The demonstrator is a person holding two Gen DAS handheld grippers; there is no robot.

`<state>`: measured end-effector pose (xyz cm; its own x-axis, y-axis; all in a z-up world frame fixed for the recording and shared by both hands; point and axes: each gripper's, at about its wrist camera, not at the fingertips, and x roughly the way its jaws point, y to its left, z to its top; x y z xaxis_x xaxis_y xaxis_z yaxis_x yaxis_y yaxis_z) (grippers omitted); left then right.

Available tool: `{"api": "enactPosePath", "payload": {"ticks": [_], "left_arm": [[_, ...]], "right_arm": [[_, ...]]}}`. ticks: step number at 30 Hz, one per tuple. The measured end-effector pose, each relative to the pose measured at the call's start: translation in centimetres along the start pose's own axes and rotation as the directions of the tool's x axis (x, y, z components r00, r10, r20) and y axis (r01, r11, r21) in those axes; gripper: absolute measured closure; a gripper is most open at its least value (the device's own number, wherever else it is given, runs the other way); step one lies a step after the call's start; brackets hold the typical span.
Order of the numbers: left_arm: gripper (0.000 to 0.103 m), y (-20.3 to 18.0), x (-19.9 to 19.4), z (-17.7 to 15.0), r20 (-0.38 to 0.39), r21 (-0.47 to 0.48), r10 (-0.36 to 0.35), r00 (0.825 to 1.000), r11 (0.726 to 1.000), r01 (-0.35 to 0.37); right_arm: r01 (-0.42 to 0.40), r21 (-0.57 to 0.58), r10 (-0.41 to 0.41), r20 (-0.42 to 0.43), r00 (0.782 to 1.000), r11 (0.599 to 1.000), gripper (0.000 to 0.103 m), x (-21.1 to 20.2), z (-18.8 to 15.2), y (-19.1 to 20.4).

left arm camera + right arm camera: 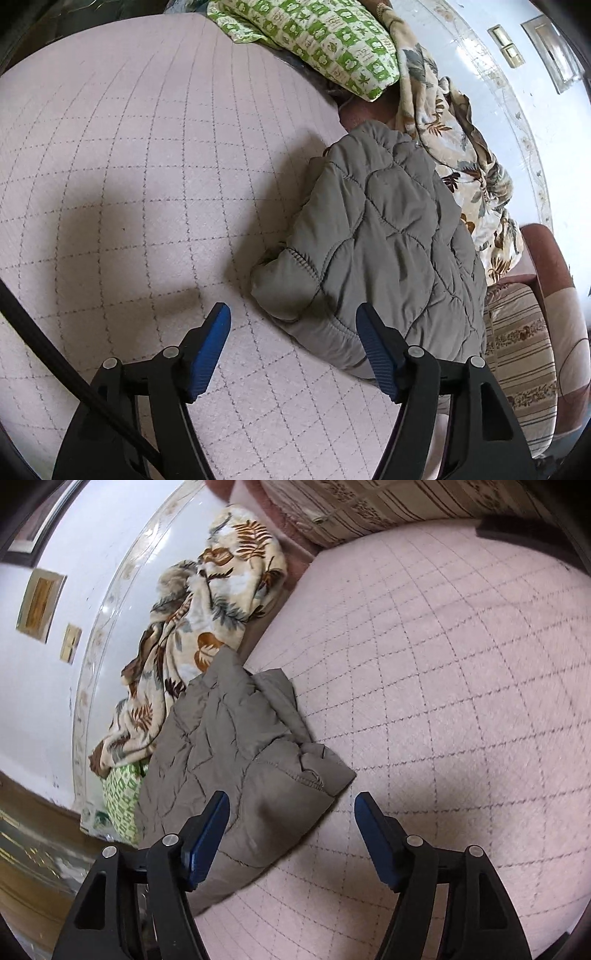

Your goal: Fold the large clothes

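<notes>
A grey quilted jacket (384, 243) lies folded into a thick bundle on the pink checked bed cover (155, 155). My left gripper (293, 317) hovers open over the bundle's near edge, and its blue pads hold nothing. From the other side, the right wrist view shows the same jacket (236, 760) on the cover (461, 686), with one corner flap sticking out to the right. My right gripper (291, 805) is open above that near corner; nothing is pinched between its fingers.
A leaf-print blanket (458, 155) is heaped behind the jacket along the white wall (44, 709). A green-and-white pillow (325, 40) lies beyond it. A striped cushion (517, 354) and a brown padded bed frame (546, 258) border the cover.
</notes>
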<state>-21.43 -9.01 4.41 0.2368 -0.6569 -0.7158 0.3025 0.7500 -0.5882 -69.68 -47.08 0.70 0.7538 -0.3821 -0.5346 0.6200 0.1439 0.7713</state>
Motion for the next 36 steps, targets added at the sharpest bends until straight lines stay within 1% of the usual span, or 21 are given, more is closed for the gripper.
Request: {"api": "enactPosePath", "payload": {"ticks": [5,8,13,14,15,17,21,23,24,25,26,28,29,30,31,32,34,36], "left_arm": [[0.03,0.7,0.7,0.2,-0.023,-0.046,-0.018,1.0,0.999,0.017],[0.03,0.9,1.0,0.2,-0.019,-0.061,-0.024,1.0,0.998,0.023],[0.029,1.4,2.0,0.3,-0.014,-0.112,-0.053,0.998,0.992,0.051],[0.028,1.4,2.3,0.4,-0.018,-0.119,-0.049,0.999,0.992,0.047],[0.027,1.3,2.7,0.4,-0.023,-0.128,-0.05,0.998,0.991,0.047],[0.026,1.3,3.4,0.4,-0.017,-0.141,-0.066,0.998,0.988,0.063],[0.025,0.8,4.7,0.9,0.002,-0.154,-0.072,0.997,0.986,0.071],[0.025,0.4,4.9,0.9,0.016,-0.138,-0.06,0.998,0.989,0.061],[0.027,0.1,4.9,0.9,0.025,-0.122,-0.053,0.998,0.991,0.056],[0.031,-0.2,4.9,1.0,0.032,-0.104,-0.051,0.998,0.993,0.054],[0.039,-0.6,4.8,1.1,0.039,-0.078,-0.043,0.998,0.996,0.046],[0.047,-1.3,4.6,1.2,0.059,-0.028,-0.025,0.998,0.999,0.027],[0.052,-1.5,4.4,1.1,0.07,-0.012,-0.017,0.997,1.0,0.018],[0.055,-1.8,4.3,1.1,0.081,0.009,-0.004,0.997,1.0,0.004],[0.056,-2.3,4.2,1.1,0.096,0.04,0.017,0.995,0.999,-0.021],[0.058,-2.7,4.0,1.0,0.111,0.067,0.036,0.993,0.997,-0.043],[0.06,-4.0,3.7,0.8,0.15,0.137,0.08,0.985,0.985,-0.101],[0.062,-5.1,3.5,0.5,0.192,0.201,0.113,0.975,0.968,-0.152]], "right_arm": [[0.003,0.031,-0.003,-0.001,1.0,1.0,0.025,1.4,-0.1,0.2],[0.023,0.046,-0.023,-0.009,1.0,0.999,0.024,2.4,-0.2,0.2],[0.017,0.096,-0.015,-0.016,1.0,0.995,0.024,4.0,-0.3,0.1],[0.017,0.097,-0.016,-0.017,1.0,0.995,0.024,4.4,-0.3,0.3],[0.024,0.098,-0.023,-0.017,1.0,0.995,0.02,4.6,-0.3,0.3],[0.035,0.099,-0.034,-0.012,0.999,0.994,0.019,5.1,-0.2,0.5],[0.044,0.131,-0.043,-0.007,0.999,0.99,0.017,6.2,0.0,0.2],[0.046,0.126,-0.047,0.002,0.999,0.991,0.017,6.6,0.2,0.4],[0.048,0.116,-0.049,0.007,0.999,0.992,0.017,6.9,0.3,0.6],[0.051,0.103,-0.052,0.009,0.999,0.993,0.019,7.2,0.4,0.7],[0.053,0.094,-0.054,0.012,0.998,0.994,0.022,7.4,0.4,0.7],[0.062,0.056,-0.063,0.016,0.998,0.997,0.04,7.7,0.6,1.1],[0.073,0.031,-0.073,0.019,0.997,0.997,0.043,7.7,0.7,1.4],[0.089,-0.003,-0.089,0.024,0.996,0.996,0.05,7.6,0.7,1.9],[0.113,-0.048,-0.112,0.031,0.993,0.992,0.054,7.5,0.6,2.5],[0.134,-0.085,-0.131,0.04,0.991,0.987,0.055,7.5,0.5,3.1],[0.195,-0.199,-0.183,0.076,0.98,0.96,0.06,7.3,0.0,4.8],[0.256,-0.3,-0.232,0.113,0.966,0.919,0.062,7.3,-0.4,6.1]]}}
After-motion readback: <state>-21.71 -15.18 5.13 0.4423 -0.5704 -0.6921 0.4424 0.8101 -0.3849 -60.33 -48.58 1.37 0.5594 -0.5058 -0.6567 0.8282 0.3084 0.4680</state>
